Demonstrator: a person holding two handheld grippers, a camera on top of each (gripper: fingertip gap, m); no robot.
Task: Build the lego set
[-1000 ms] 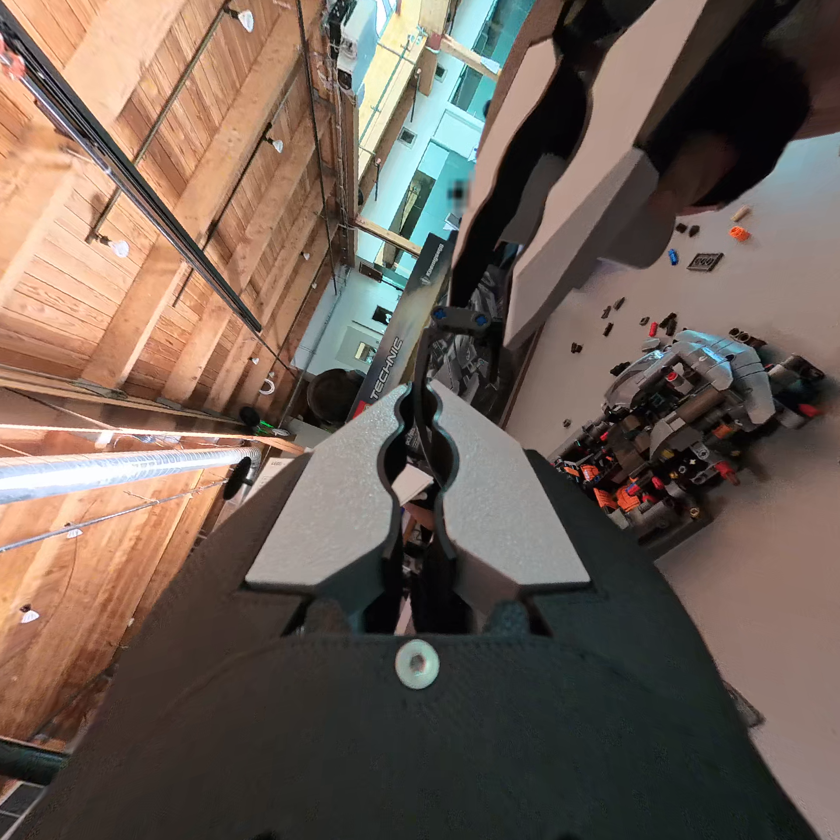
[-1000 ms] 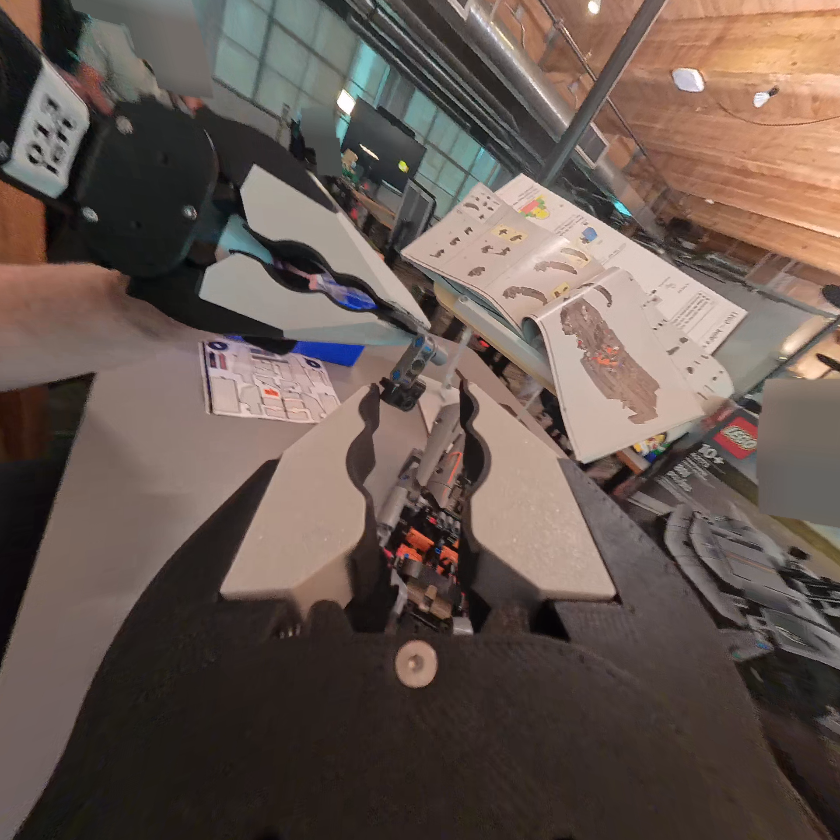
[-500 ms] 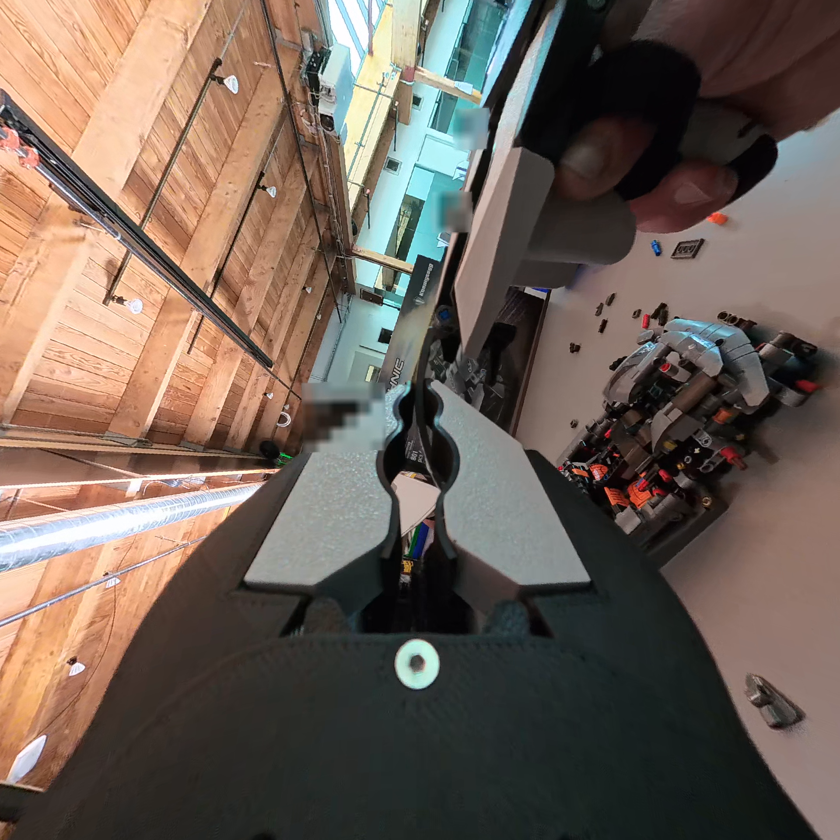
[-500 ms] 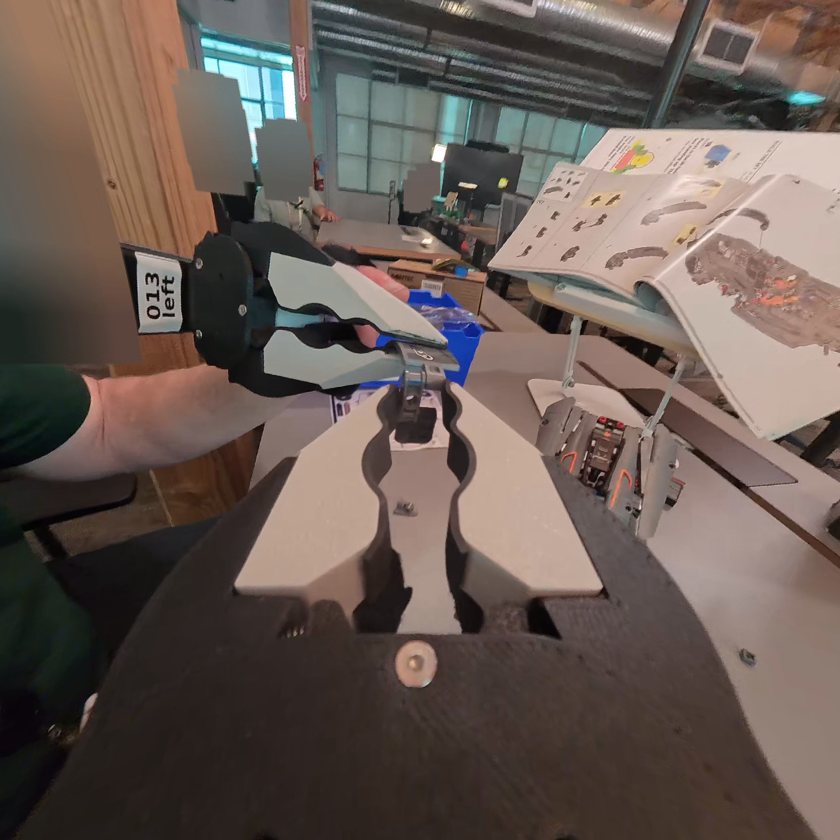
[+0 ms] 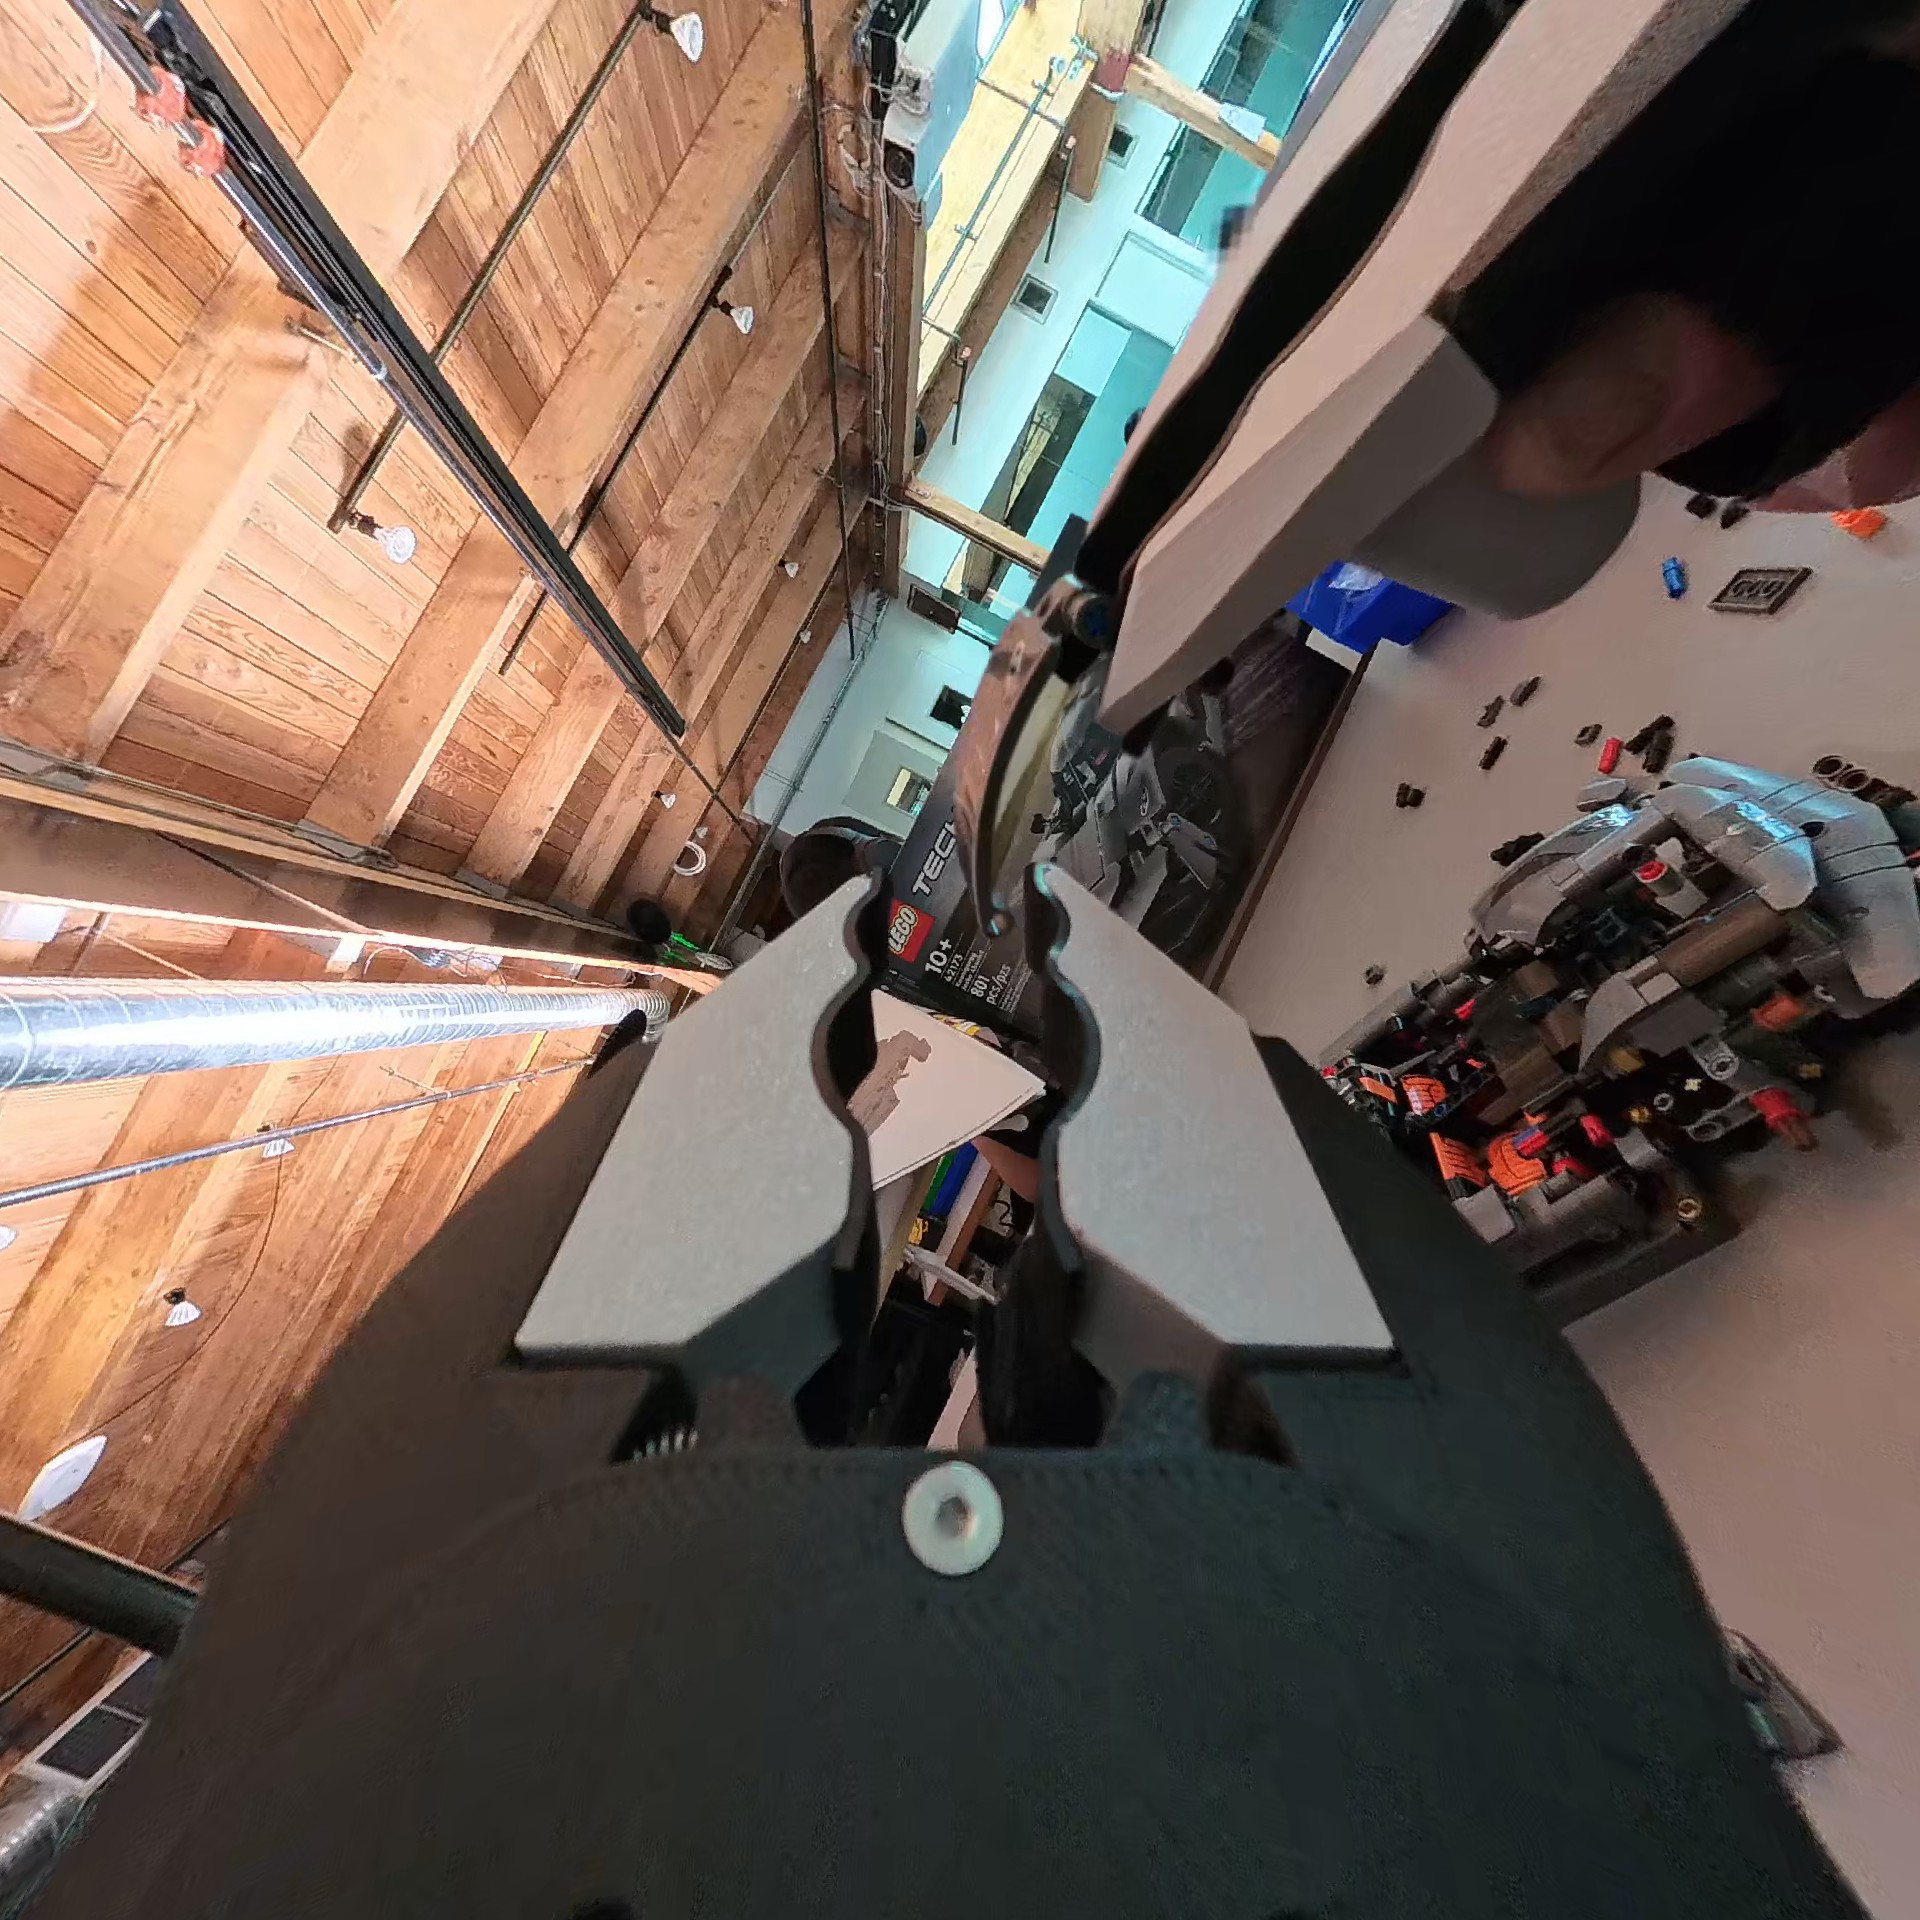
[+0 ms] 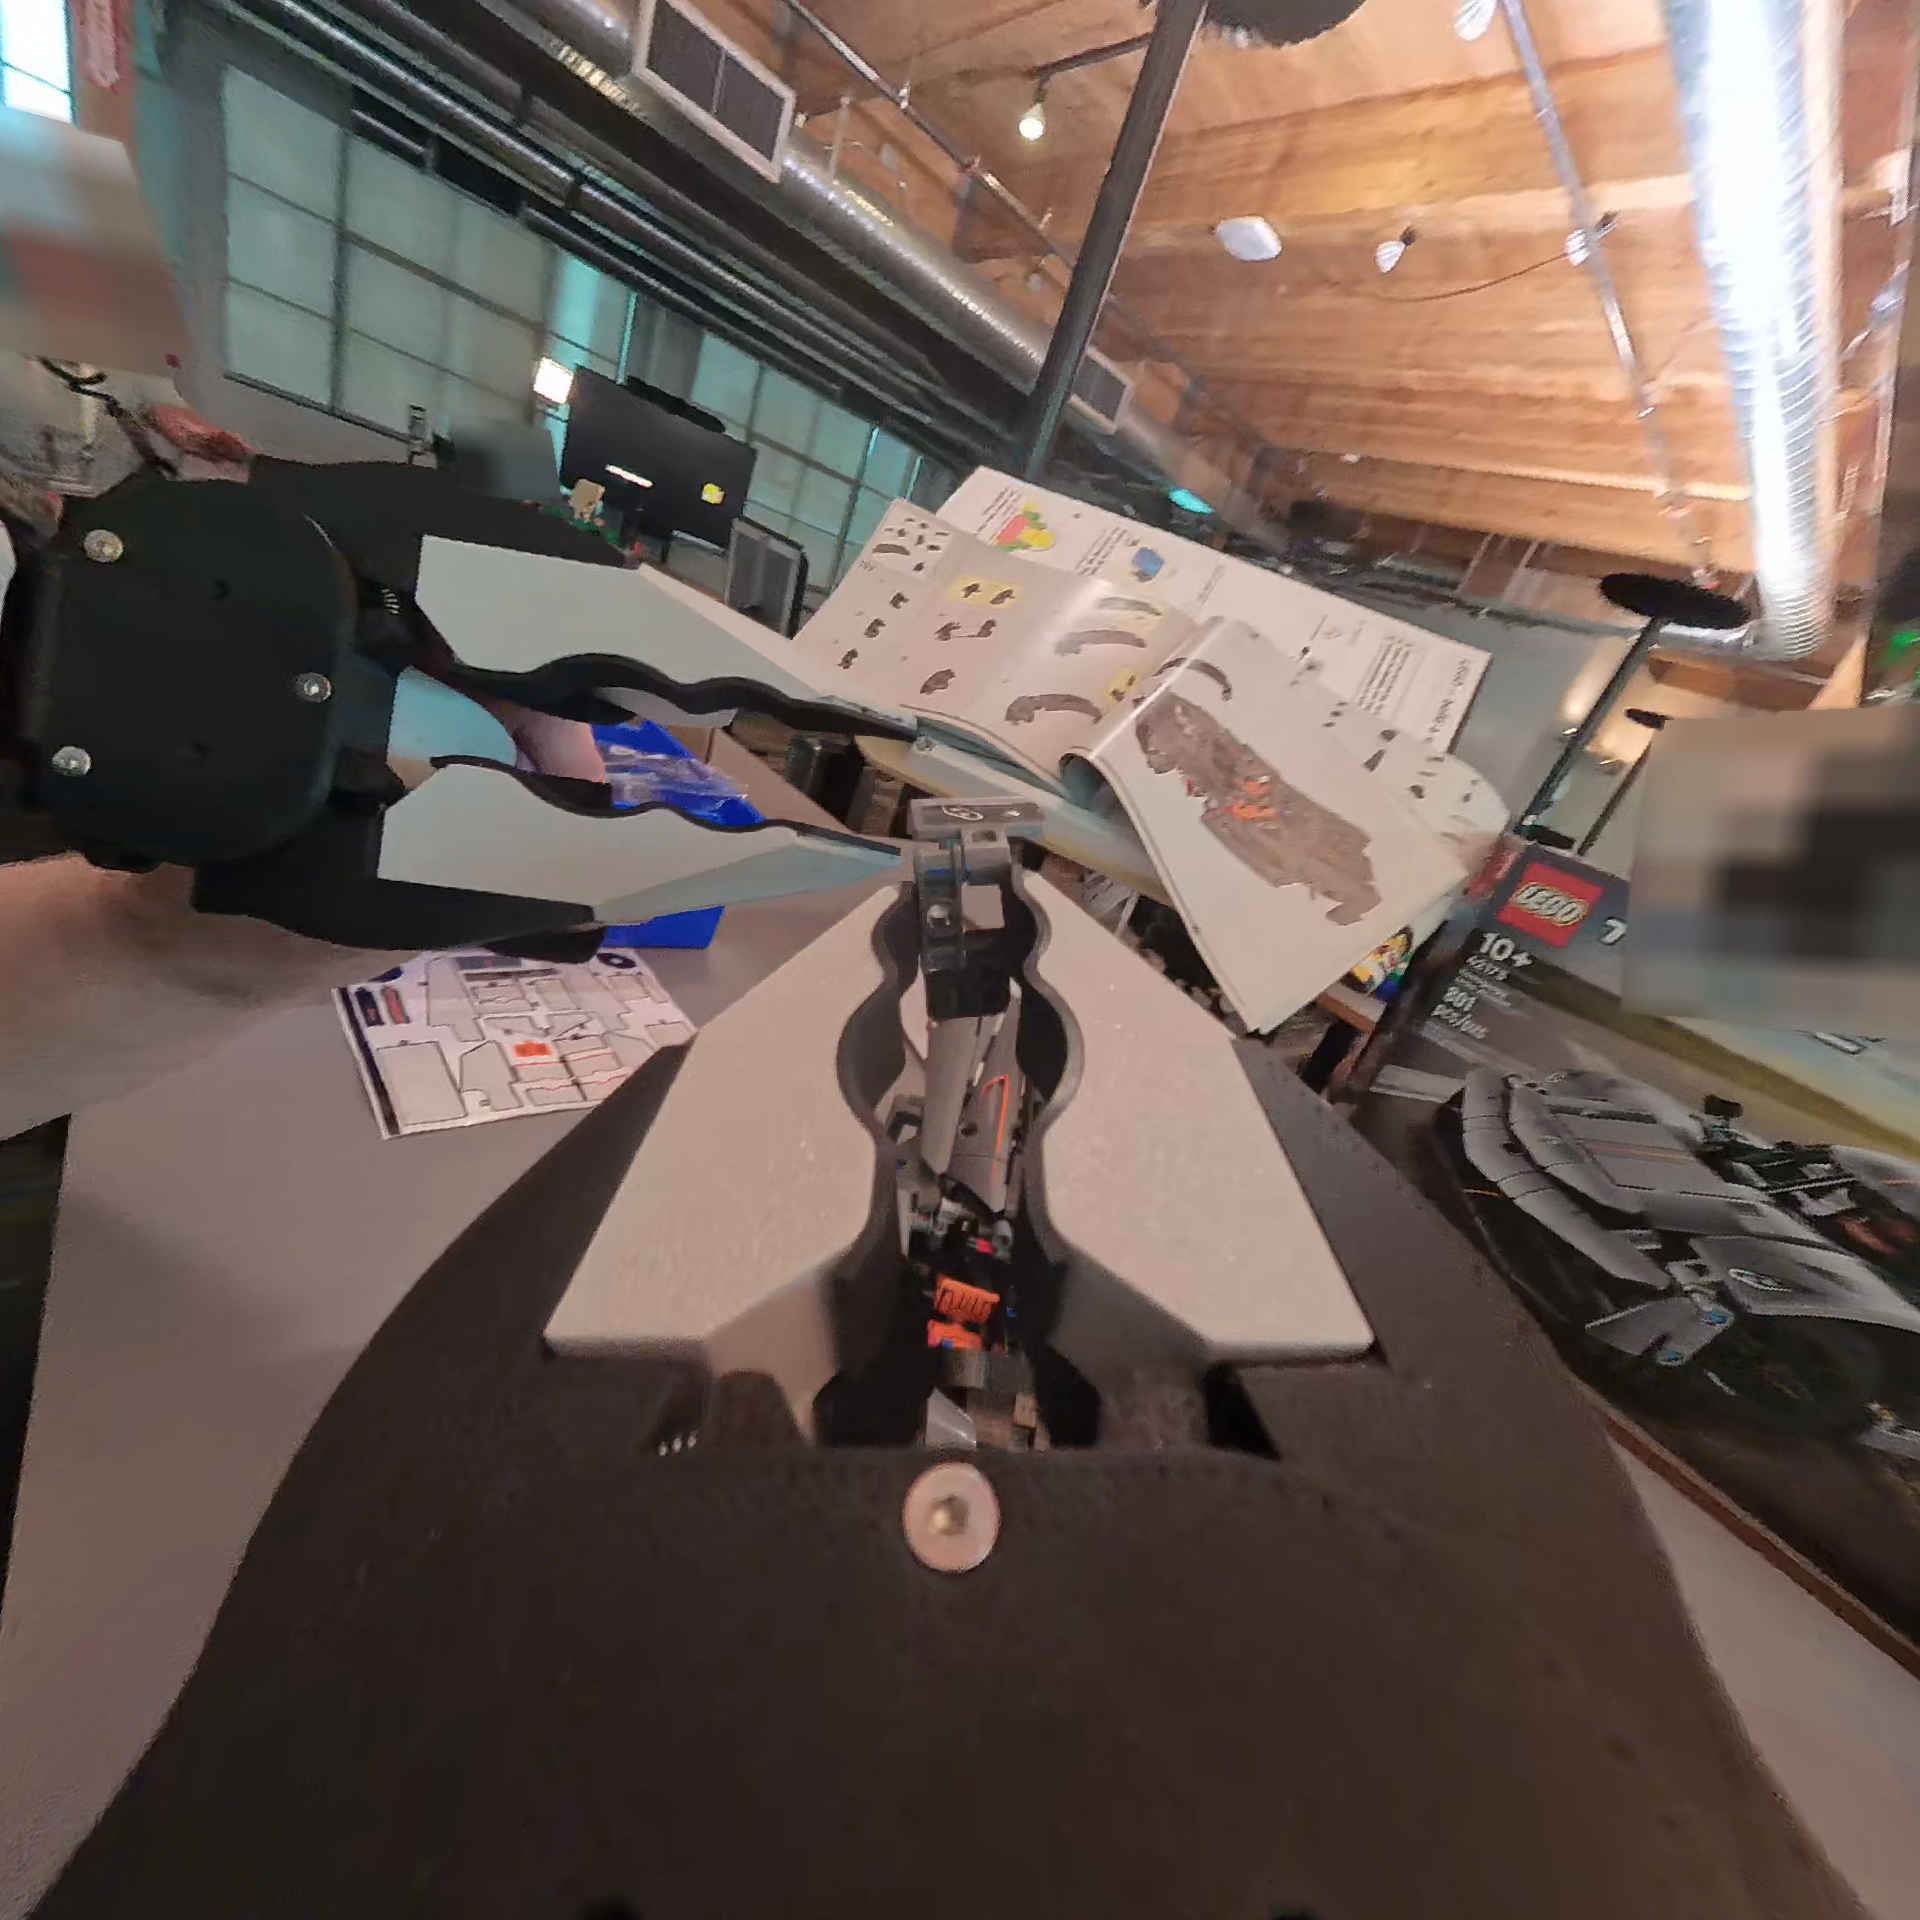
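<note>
left gripper point(image 5: 951, 904): jaws parted, empty | right gripper point(image 6: 956, 914): clamped on grey piece point(image 6: 961, 883) | advice: hold piece steady, align before pressing onto car point(image 5: 1662, 987)

Two grippers point(image 6: 904, 800) point(image 6: 951, 914); one car model point(image 5: 1662, 987); one instruction booklet point(image 6: 1143, 675); one sticker sheet point(image 6: 509, 1034)

Matt grainy plastic fingers point(image 5: 727, 1122), wooden ceiling point(image 5: 312, 416), paper booklet point(image 6: 1195, 727).

Right gripper point(image 6: 951, 899) closed on grey-black lego piece point(image 6: 956, 914); left gripper point(image 6: 904, 795) parted beside it; instruction booklet point(image 6: 1143, 707) behind.
</note>
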